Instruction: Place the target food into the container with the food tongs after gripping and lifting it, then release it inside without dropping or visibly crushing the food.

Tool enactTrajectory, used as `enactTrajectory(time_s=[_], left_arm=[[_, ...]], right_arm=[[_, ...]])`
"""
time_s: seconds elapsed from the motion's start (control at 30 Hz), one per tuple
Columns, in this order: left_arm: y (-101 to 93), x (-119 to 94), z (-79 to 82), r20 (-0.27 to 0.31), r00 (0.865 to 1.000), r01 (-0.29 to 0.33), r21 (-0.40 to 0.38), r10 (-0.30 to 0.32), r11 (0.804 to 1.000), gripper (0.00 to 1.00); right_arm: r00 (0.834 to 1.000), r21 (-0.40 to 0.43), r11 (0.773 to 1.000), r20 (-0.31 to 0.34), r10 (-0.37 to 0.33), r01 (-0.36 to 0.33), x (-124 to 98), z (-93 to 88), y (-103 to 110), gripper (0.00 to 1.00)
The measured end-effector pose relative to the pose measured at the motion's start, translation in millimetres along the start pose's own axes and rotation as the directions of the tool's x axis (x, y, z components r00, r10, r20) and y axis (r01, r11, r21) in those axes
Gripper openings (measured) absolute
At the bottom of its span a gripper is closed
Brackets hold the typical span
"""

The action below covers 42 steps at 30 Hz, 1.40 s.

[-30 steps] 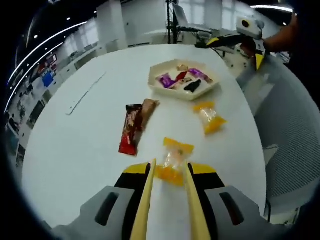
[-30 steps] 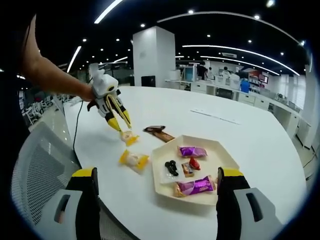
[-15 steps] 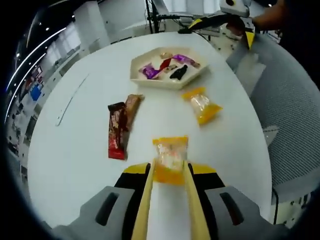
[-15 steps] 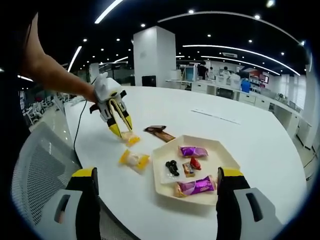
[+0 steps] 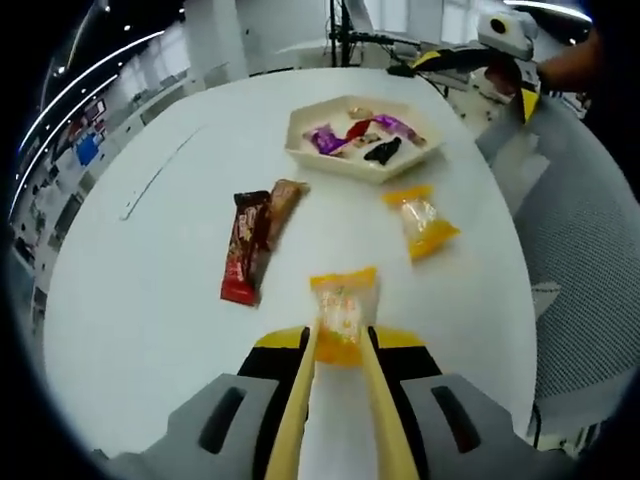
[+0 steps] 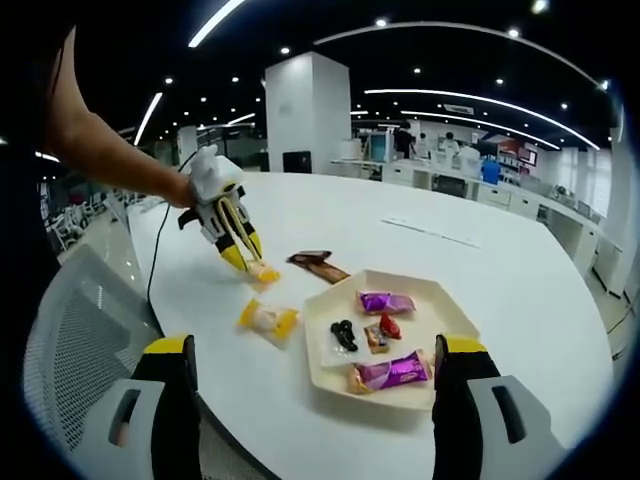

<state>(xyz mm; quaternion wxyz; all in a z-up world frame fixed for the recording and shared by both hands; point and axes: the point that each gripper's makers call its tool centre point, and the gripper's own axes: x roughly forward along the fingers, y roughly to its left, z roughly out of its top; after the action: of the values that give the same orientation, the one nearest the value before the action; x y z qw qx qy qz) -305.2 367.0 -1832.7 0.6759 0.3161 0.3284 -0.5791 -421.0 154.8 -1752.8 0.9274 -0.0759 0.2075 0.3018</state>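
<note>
White round table in open-plan office, ceiling strip lights

over the last second the left gripper, carrying wooden food tongs, has closed those tongs on the near end of the yellow plastic-wrapped snack packet, which earlier lay loose on the round white table between the open tips. in the right gripper view the same left gripper now holds that packet raised just clear of the table surface.
</note>
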Motion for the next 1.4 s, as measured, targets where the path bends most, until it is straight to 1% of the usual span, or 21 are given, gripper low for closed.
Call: enactTrajectory(time_s=[0.2, 0.4, 0.47, 0.57, 0.73, 0.83, 0.87, 0.9, 0.97, 1.1, 1.27, 1.4], left_arm=[[1.1, -4.5, 3.3, 0.024, 1.0, 0.006, -0.041, -0.005, 0.999, 0.19], [2.2, -8.7, 10.0, 0.047, 0.999, 0.009, -0.057, -0.006, 0.998, 0.18], [3.1, -10.6, 13.3, 0.053, 0.999, 0.009, -0.06, -0.005, 0.998, 0.18], [6.3, -15.1, 20.8, 0.078, 0.997, 0.01, -0.081, -0.004, 0.997, 0.18], [14.8, -25.0, 32.5, 0.108, 0.994, -0.001, -0.101, 0.012, 0.995, 0.19], [19.5, -31.0, 39.1, 0.125, 0.992, -0.001, -0.115, 0.015, 0.993, 0.19], [20.7, -33.6, 42.4, 0.133, 0.991, 0.0, -0.116, 0.016, 0.993, 0.19], [21.0, -35.3, 44.5, 0.135, 0.991, 0.003, -0.118, 0.013, 0.993, 0.19], [21.3, -39.1, 50.0, 0.142, 0.99, 0.004, -0.114, 0.012, 0.993, 0.19], [22.2, -42.5, 55.8, 0.145, 0.989, 0.008, -0.102, 0.007, 0.995, 0.19], [22.2, -44.5, 57.4, 0.142, 0.99, 0.006, -0.097, 0.007, 0.995, 0.19], [23.7, -44.7, 58.1, 0.138, 0.99, 0.007, -0.09, 0.005, 0.996, 0.19]], right_arm=[[1.0, 0.0, 1.0, -0.002, 0.001, -0.001, -0.1, -0.4, 0.2, 0.97], [1.0, -0.001, 1.0, 0.0, -0.002, 0.002, -0.4, -0.1, -0.2, 0.97], [1.0, -0.003, 1.0, -0.001, -0.002, 0.002, -0.3, -0.2, -0.1, 0.97], [1.0, -0.002, 1.0, 0.0, -0.001, 0.001, -0.3, -0.2, 0.2, 0.97], [1.0, -0.015, 1.0, -0.004, 0.003, -0.003, 0.0, -1.0, 1.6, 0.99], [1.0, -0.01, 1.0, 0.001, 0.009, -0.009, 0.2, -0.3, 2.5, 0.99], [1.0, 0.016, 1.0, 0.017, 0.019, -0.019, -0.2, 2.2, 3.8, 1.0], [0.999, 0.024, 0.999, 0.028, 0.022, -0.023, -0.7, 4.0, 3.7, 1.0], [1.0, 0.023, 1.0, 0.007, 0.017, -0.017, -0.6, 0.5, 2.8, 1.0], [1.0, 0.024, 0.999, 0.003, 0.027, -0.027, 0.3, -0.2, 4.8, 1.0], [0.999, 0.004, 0.999, -0.006, 0.036, -0.036, -0.2, -1.1, 7.4, 1.0], [0.999, 0.004, 0.999, -0.004, 0.037, -0.037, -0.8, -1.0, 7.1, 1.0]])
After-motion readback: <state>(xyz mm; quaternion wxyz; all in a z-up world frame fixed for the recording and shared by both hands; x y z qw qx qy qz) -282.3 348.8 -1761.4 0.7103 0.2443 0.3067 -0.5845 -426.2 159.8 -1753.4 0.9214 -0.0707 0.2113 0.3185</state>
